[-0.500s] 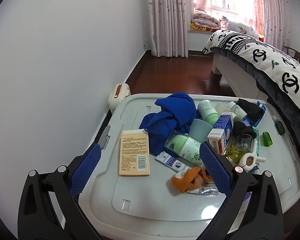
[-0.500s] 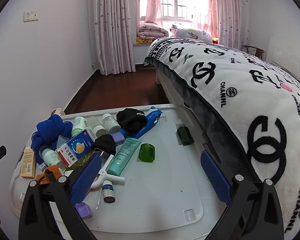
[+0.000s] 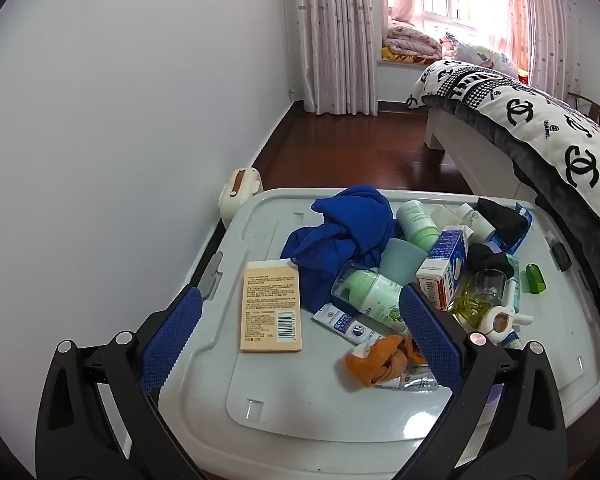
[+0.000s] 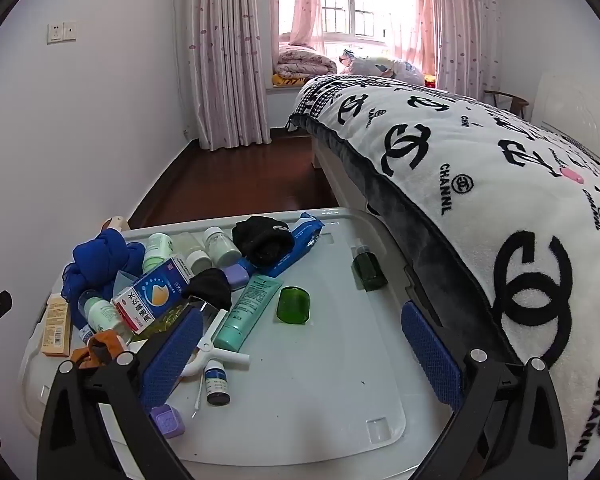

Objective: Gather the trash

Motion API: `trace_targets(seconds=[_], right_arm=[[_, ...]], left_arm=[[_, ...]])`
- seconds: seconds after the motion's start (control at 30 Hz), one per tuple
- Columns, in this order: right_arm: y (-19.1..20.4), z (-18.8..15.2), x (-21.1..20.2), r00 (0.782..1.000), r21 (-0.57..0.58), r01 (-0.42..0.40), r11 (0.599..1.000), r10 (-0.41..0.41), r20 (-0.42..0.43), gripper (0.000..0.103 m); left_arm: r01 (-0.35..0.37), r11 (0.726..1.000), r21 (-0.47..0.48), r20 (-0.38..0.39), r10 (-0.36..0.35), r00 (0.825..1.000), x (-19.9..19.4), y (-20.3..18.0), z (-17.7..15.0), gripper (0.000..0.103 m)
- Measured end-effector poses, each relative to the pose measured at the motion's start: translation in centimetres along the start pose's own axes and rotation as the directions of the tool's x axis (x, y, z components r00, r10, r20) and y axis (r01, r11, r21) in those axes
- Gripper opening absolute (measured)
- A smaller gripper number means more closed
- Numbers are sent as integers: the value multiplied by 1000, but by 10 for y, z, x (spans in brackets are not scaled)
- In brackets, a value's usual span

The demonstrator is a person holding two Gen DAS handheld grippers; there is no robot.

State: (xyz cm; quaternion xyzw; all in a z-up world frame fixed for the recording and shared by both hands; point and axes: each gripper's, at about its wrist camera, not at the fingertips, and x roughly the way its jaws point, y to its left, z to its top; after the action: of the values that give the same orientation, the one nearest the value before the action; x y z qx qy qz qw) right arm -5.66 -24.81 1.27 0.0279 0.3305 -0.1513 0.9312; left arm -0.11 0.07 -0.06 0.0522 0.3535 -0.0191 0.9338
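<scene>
A pale grey storage-box lid [image 3: 320, 408] [image 4: 340, 380] carries a heap of clutter. In the left wrist view I see a yellow carton [image 3: 271, 307], a blue cloth [image 3: 340, 236], a green-white bottle [image 3: 374, 292], a blue-white tube [image 3: 346, 323], an orange rag [image 3: 380, 358] and a medicine box [image 3: 446, 266]. My left gripper [image 3: 298, 338] is open and empty above the carton and tube. In the right wrist view lie a teal tube [image 4: 248, 308], a green cap [image 4: 294, 305], a dark green bottle [image 4: 367, 266] and a small dropper bottle [image 4: 217, 382]. My right gripper [image 4: 300, 354] is open and empty.
A bed with a black-and-white logo blanket [image 4: 480, 184] stands tight against the lid's right side. A white wall [image 3: 120, 140] runs along the left. A cream object [image 3: 238, 190] sits behind the lid's far left corner. Dark wood floor [image 3: 360, 148] lies beyond.
Both grippers have shifted only slightly over the lid. Nothing on the lid has moved, and both stay open.
</scene>
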Motion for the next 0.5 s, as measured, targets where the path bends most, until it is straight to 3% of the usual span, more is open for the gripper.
trace_targets(seconds=[0.5], right_arm=[[1, 1, 0, 1000, 0, 6, 1000, -6, 4, 98]], left_arm=[[-5, 1000, 10, -1, 5, 1000, 0, 0, 1, 96]])
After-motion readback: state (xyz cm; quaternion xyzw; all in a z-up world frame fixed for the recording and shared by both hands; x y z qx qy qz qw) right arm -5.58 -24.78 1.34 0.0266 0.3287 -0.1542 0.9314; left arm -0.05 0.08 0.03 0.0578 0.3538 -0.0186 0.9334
